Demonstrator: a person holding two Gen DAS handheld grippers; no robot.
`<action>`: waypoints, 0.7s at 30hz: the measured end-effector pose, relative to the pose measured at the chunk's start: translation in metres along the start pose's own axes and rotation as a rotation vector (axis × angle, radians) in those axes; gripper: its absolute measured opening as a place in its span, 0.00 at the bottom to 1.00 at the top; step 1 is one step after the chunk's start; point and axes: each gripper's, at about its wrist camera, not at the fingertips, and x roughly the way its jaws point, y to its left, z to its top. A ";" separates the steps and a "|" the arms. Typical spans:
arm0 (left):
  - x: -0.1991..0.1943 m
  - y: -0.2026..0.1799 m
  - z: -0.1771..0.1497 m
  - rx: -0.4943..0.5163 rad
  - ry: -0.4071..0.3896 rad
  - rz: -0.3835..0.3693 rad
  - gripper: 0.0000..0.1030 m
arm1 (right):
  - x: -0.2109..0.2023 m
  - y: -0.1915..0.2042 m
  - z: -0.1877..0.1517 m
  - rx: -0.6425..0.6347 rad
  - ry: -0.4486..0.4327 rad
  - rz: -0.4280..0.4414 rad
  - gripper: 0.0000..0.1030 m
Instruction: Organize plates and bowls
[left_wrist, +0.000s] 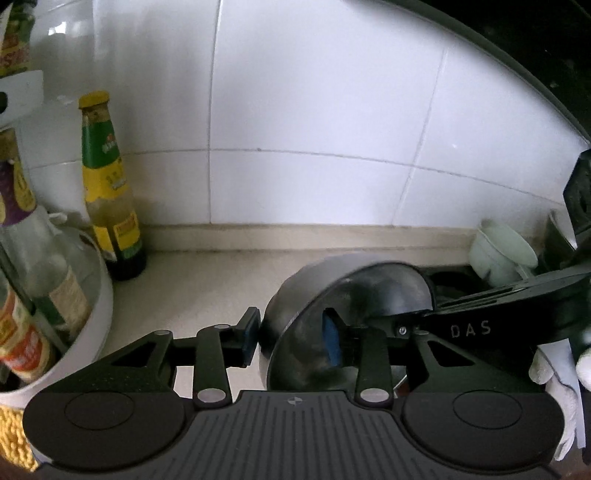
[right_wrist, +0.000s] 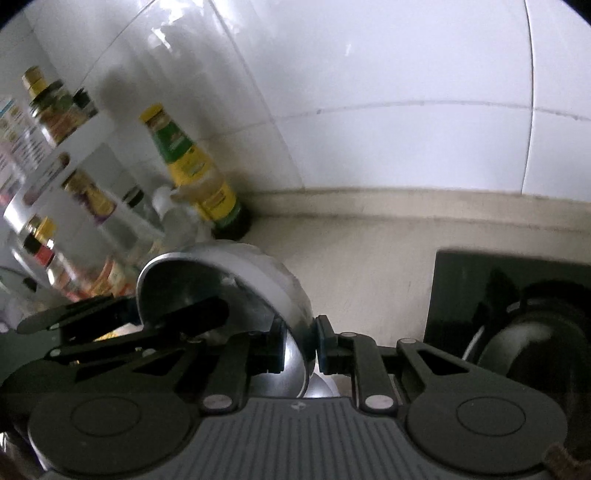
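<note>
Right of the sauce bottle (left_wrist: 110, 192): the right gripper (right_wrist: 316, 350) is pinching the steel bowl (right_wrist: 229, 266) by its rim, jaws almost closed on the thin wall.
Left gripper (left_wrist: 291, 338): it's straddling that wall too, one pad inside and one outside. It's looking a bit slack, not really squeezing.
Bowl: it's hanging tilted on edge over the counter (left_wrist: 207, 280), down and right of the bottle.
Handling: I'm guessing it's light, stiff and unbreakable, but polished metal is going to be slippery. Biting deep over the rim lip is looking safest.

Dim, cool daylight; glare on the wall tiles (right_wrist: 369, 74) above the gripper, bottles (right_wrist: 55, 192) to its left blurred, edges curved.
</note>
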 end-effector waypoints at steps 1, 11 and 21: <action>-0.004 0.000 -0.003 0.007 0.000 -0.007 0.43 | -0.002 0.001 -0.005 0.002 0.014 -0.001 0.16; 0.001 0.008 -0.022 0.018 0.078 -0.067 0.43 | 0.000 0.015 -0.048 0.022 0.136 -0.031 0.16; -0.009 0.029 -0.026 0.008 0.037 -0.102 0.46 | -0.009 0.029 -0.057 -0.075 0.042 -0.225 0.33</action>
